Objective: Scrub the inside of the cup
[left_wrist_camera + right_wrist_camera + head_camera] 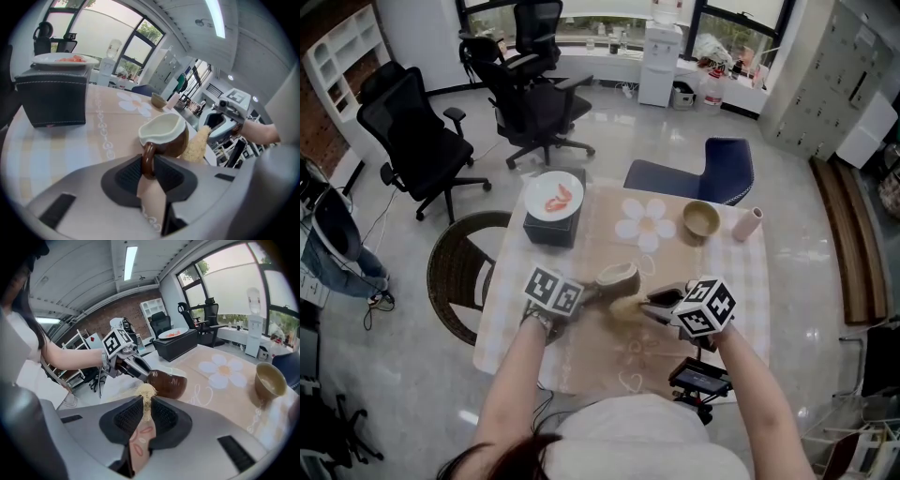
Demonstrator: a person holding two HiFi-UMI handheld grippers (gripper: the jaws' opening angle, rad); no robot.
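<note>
Left claw (pixel 149 165) is pinching the brown handle (pixel 148 161) of the cup (pixel 164 136), its two dark pads pressed against either side of the loop, so the cup stands out just beyond the claw's tips, tilted, with its cream inside turned up and away from the other claw; whether its base touches the counter (pixel 502 319) I cannot tell. In the head view the left claw (pixel 592 292) and the cup (pixel 617 277) sit near the middle of the beige cloth, on the person's side of the printed white flower (pixel 645 223). Right claw (pixel 146 411) is closed on a straw-coloured fibrous scrubber (pixel 146 391), whose frayed tuft sticks out past the pads and lies just beside the cup's (pixel 168 383) glossy brown outer wall, outside the rim and not in the hollow. Seen from the left claw, the scrubber (pixel 197 145) rises just to the right of the cup's body. From above, the right claw (pixel 642 307) comes in from the right, with the scrubber (pixel 626 306) just below the cup. Farther back on the counter a black box (pixel 548 230) carries a white plate (pixel 553 195) with something red on it, and a tan bowl (pixel 701 219) stands beside a pale pink cylinder (pixel 747 223) lying on its side
</note>
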